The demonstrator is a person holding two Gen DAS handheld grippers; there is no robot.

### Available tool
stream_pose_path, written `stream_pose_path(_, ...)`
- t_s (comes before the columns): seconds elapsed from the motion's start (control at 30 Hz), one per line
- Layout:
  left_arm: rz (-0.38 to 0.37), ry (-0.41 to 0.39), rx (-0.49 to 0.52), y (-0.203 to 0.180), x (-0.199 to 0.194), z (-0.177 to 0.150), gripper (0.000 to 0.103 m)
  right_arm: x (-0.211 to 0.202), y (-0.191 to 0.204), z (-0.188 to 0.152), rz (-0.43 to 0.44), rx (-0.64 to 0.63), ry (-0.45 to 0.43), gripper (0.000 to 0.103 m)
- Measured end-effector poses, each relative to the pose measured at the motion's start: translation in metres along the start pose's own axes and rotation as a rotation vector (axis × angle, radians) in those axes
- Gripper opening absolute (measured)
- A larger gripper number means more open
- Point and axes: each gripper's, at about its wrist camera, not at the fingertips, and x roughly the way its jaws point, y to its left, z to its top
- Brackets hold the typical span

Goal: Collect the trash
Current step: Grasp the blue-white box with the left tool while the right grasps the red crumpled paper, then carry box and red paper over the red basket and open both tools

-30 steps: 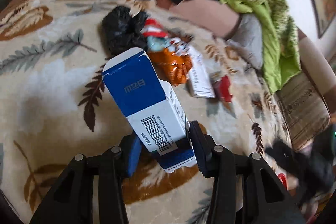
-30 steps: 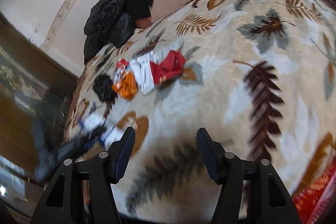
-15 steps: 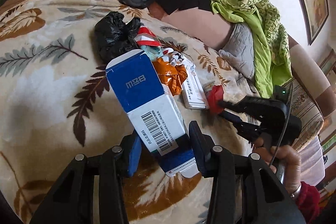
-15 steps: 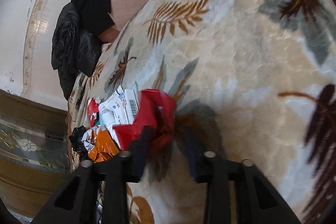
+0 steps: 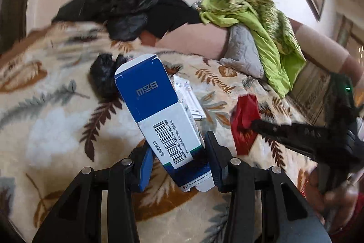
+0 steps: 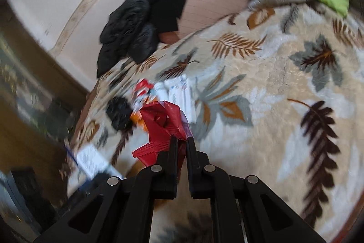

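Observation:
My left gripper (image 5: 178, 147) is shut on a blue and white box (image 5: 157, 111) with a barcode, held tilted above the leaf-patterned blanket (image 5: 56, 117). Behind the box lie a crumpled black bag (image 5: 102, 79) and a white packet (image 5: 188, 97). To the right, my right gripper (image 5: 252, 123) pinches a red wrapper (image 5: 244, 120). The right wrist view shows that gripper (image 6: 180, 140) shut on the red wrapper (image 6: 163, 122), which stands up from the jaws. Past it are the black bag (image 6: 118, 111) and a red and white wrapper (image 6: 143, 85). The box (image 6: 91, 158) shows blurred at lower left.
A black jacket (image 5: 122, 6) lies at the far end of the bed by the wall. A green cloth (image 5: 261, 22) drapes over a grey quilted pillow (image 5: 243, 54) at the right. A person's hand (image 5: 329, 197) holds the right gripper at lower right.
My right gripper swung in to the red wrapper, shut on it and drew it away from the pile. My left gripper, still holding the box, rose a little and rolled.

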Motion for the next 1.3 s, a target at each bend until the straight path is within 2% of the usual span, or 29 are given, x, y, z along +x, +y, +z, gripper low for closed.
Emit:
stream_pose_path(0.1,0.004,-0.018,0.039,-0.012,-0.012,-0.006,0.042,-0.017,0.005,-0.018,0.0,-0.046,-0.002,0.008)
stream_pose_path(0.27,0.03,-0.024,0.093,-0.025,-0.02,-0.016,0.042,-0.031,0.018,-0.027,-0.031,-0.137,-0.045,0.008)
stream_pose_path(0.47,0.053,-0.029,0.101,-0.026,-0.022,-0.018,0.042,-0.03,0.013,-0.025,-0.042,-0.117,-0.049,0.008)
stream_pose_path(1.1,0.06,-0.009,0.1,-0.025,-0.017,-0.02,0.042,-0.031,0.014,-0.025,-0.052,-0.122,-0.054,0.008)
stream_pose_path(1.3,0.028,0.0,0.085,-0.027,-0.022,-0.019,0.042,-0.042,0.011,-0.029,-0.035,-0.094,-0.051,0.008)
